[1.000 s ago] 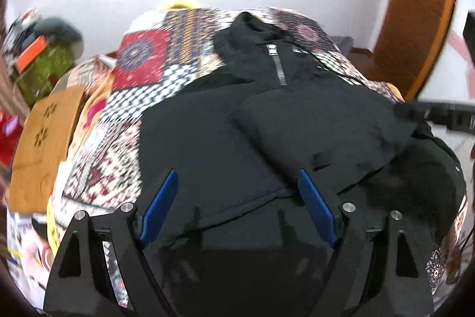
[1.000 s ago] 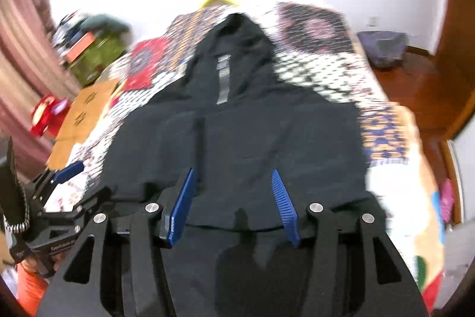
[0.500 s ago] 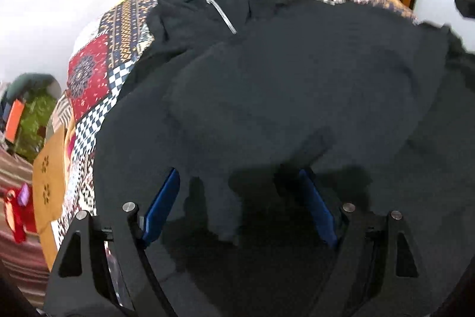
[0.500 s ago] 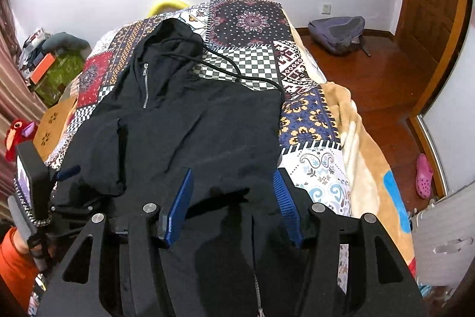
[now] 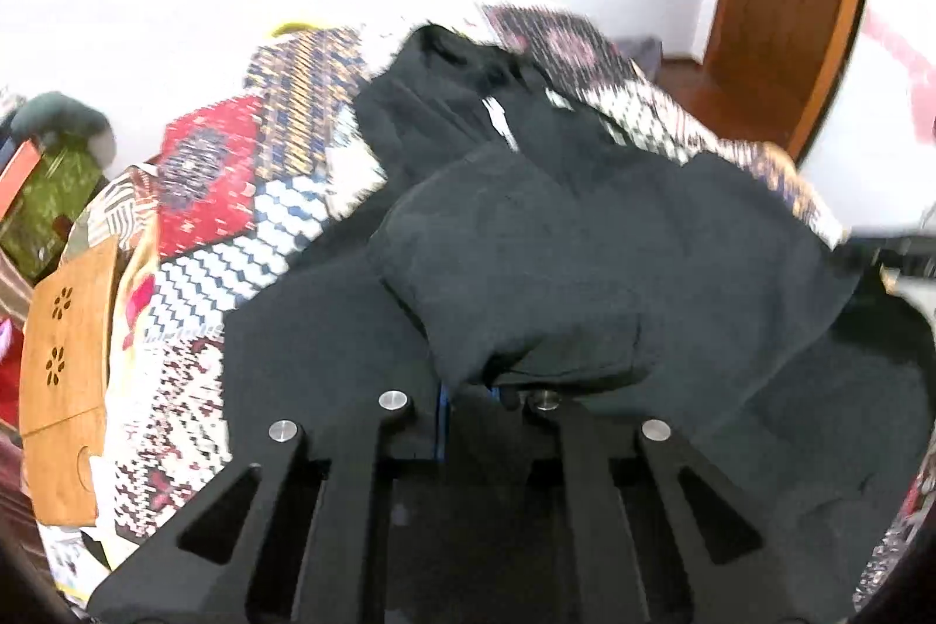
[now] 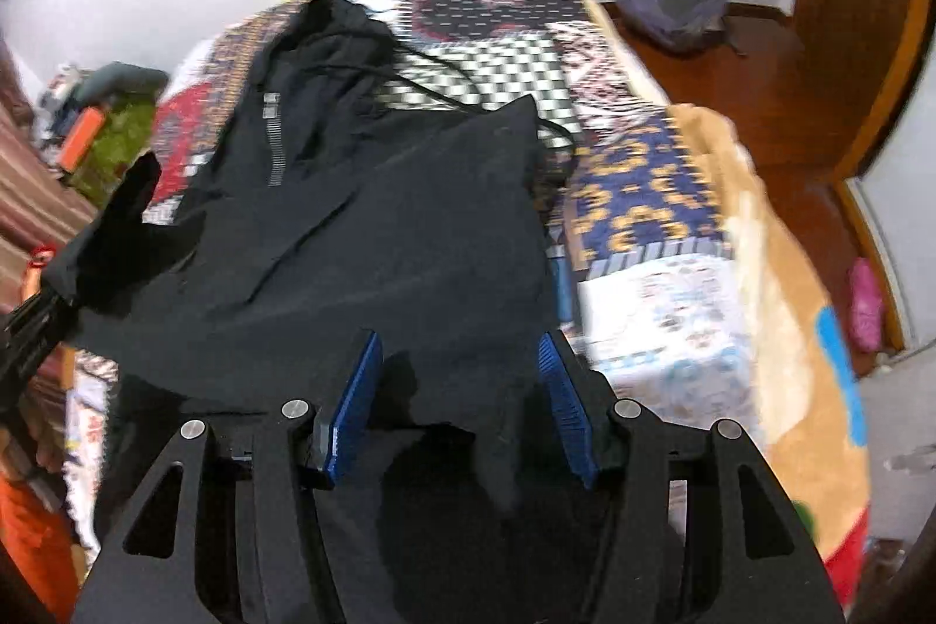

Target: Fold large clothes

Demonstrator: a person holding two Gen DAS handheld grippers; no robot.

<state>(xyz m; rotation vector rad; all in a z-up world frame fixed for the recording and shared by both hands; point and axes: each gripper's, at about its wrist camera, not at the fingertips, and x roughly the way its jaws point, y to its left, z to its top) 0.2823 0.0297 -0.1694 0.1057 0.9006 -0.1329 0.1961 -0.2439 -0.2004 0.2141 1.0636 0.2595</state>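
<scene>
Hoodie [image 6: 374, 226]: black, large, zip at the chest; lies spread on the bed ahead of both tools, hood end farthest from them.
Hoodie, left wrist view [image 5: 585, 238]: one fold of the fabric is lifted and bunched directly over the tool tips; the rest of the garment lies flat beyond and to either side.
Left tool [image 5: 471, 399]: fingers drawn close together, clamped on the bunched fold of the hoodie; only a thin strip of the blue pads shows under the cloth.
Right tool [image 6: 459, 402]: fingers set wide apart, blue pads [image 6: 354, 407] fully visible; the lower edge of the hoodie lies between and under them, a hanging flap of cloth in the gap, not pinched.
Zip [image 6: 274, 144]: pale strip, ahead and to the left of the right tool, running toward the hood.
Drawcord [image 6: 444, 97]: thin black line crossing the checkered patch beyond the right tool.
Bed cover [image 6: 632, 191]: patchwork of patterned squares; bare on the right side of the right tool, covered by the hoodie straight ahead.
Backpack [image 6: 678, 10]: grey, on the wooden floor, far ahead and to the right of the right tool.
Wooden board [image 5: 64, 361]: with cut-out flower holes, far left of the left tool, beside the bed.
</scene>
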